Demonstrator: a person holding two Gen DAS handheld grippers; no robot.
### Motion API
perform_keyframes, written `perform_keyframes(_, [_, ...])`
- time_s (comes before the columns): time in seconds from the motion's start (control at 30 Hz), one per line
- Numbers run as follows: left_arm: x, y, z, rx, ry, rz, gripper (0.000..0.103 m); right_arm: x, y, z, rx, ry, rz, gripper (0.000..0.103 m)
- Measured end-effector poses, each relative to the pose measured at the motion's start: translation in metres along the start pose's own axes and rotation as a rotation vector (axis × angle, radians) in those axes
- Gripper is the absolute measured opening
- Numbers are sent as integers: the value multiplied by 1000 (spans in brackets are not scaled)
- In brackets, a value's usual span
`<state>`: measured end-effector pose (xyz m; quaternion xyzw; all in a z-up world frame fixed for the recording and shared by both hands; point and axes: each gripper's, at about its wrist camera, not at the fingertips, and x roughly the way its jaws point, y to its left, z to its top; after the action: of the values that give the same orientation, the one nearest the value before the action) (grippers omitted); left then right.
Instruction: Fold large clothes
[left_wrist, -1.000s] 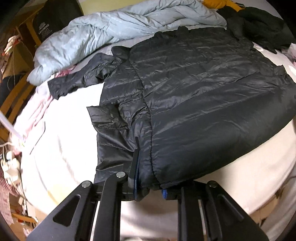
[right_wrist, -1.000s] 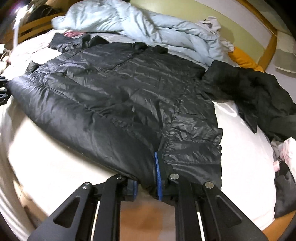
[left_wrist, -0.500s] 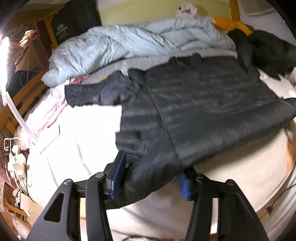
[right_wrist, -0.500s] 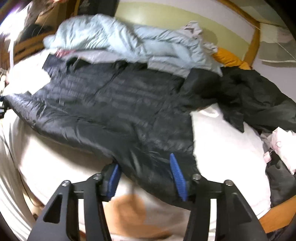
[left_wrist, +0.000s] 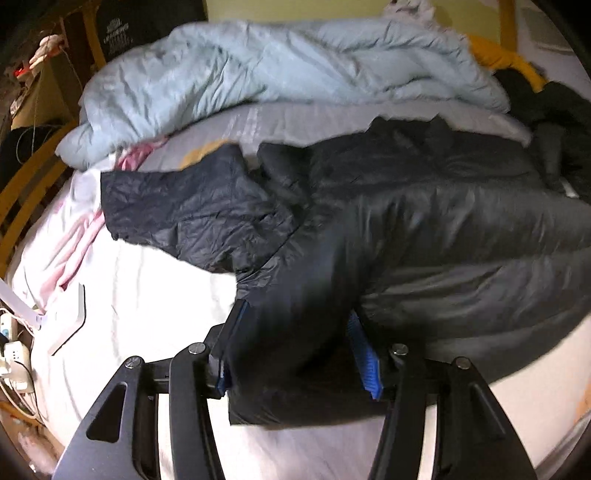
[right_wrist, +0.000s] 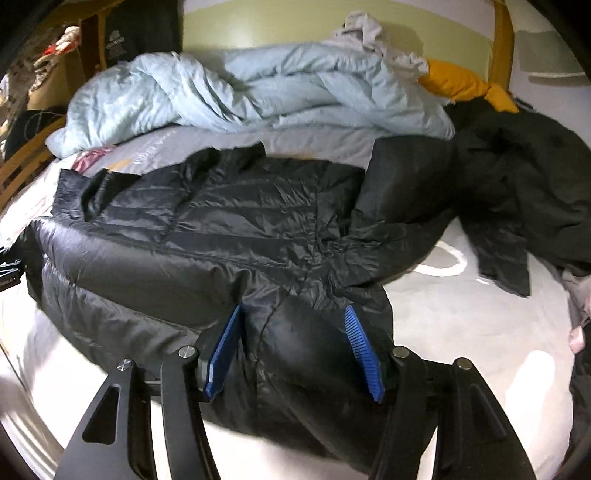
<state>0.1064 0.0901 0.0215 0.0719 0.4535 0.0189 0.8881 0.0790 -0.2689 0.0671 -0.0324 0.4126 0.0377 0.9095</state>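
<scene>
A white bed (left_wrist: 140, 295) is carrying a pale blue duvet (right_wrist: 258, 96) and a black puffer jacket (right_wrist: 229, 229) lying spread across its middle. The left gripper (left_wrist: 295, 332) and right gripper (right_wrist: 293, 328) are standing released, jaws parted, the jacket's hem lying loosely between their blue pads (right_wrist: 360, 349).

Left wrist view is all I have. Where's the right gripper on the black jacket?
Observer: Right gripper is at the near hem of the black jacket. Its jaws have just been opening, with fabric bunched between them.
Operator: Pinching it?
Observer: Doesn't look like it. The blue pads stand wide on either side of the bunch.
Operator: Sleeve on that side?
Observer: The sleeve points up toward the duvet, right beside a crumpled black coat.
</scene>
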Motion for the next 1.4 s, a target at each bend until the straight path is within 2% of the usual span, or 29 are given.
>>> perform_keyframes(0.1, [24, 5, -5, -17, 51, 19, 53, 19, -3, 6, 1, -3, -34, 59])
perform_keyframes(0.23, [38, 16, -14, -59, 93, 3, 53, 23, -5, 11, -18, -81, -52, 59])
perform_keyframes(0.3, [38, 19, -17, -64, 90, 18, 53, 17, -8, 12, -14, -122, -65, 61])
perform_keyframes(0.37, [37, 22, -21, -75, 86, 27, 53, 3, -17, 12, 29, -186, -80, 70])
perform_keyframes(0.5, [34, 30, -28, -122, 86, 17, 54, -34, -48, 5, 149, -282, -108, 74])
perform_keyframes(0.6, [32, 30, -28, -122, 77, 42, 55, -43, -70, -1, 224, -248, -107, 78])
perform_keyframes(0.7, [30, 28, -28, -106, 63, 88, 55, -22, -90, -8, 293, -104, 8, 78])
perform_keyframes(0.73, [30, 27, -28, -100, 61, 98, 55, -15, -92, -9, 297, -69, 42, 75])
perform_keyframes(0.8, [31, 27, -29, -91, 59, 111, 57, 4, -88, -11, 254, -1, 78, 52])
perform_keyframes(0.83, [31, 26, -29, -88, 59, 114, 57, 16, -84, -11, 207, 29, 63, 37])
perform_keyframes(0.9, [33, 26, -28, -81, 59, 119, 57, 46, -81, -10, 173, 86, -25, 27])
perform_keyframes(0.93, [33, 25, -28, -76, 60, 123, 57, 56, -81, -9, 179, 106, -17, 17])
perform_keyframes(1.03, [35, 25, -30, -68, 62, 127, 57, 76, -82, -7, 210, 100, 4, 14])
perform_keyframes(1.13, [34, 25, -30, -68, 63, 127, 57, 82, -77, -6, 164, 77, -67, 14])
perform_keyframes(1.2, [30, 26, -29, -79, 36, 126, 57, 80, -76, -6, 153, 58, -103, 14])
perform_keyframes(1.27, [14, 28, -27, -87, -37, 118, 57, 66, -74, -3, 153, 6, -158, 14])
perform_keyframes(1.3, [1, 28, -25, -88, -97, 107, 57, 53, -70, -2, 142, -50, -197, 14])
perform_keyframes(1.33, [-13, 28, -24, -93, -163, 102, 58, 38, -64, -1, 129, -101, -200, 14])
perform_keyframes(1.4, [-42, 27, -24, -104, -313, 82, 68, 9, -54, -3, 132, -181, -124, 20])
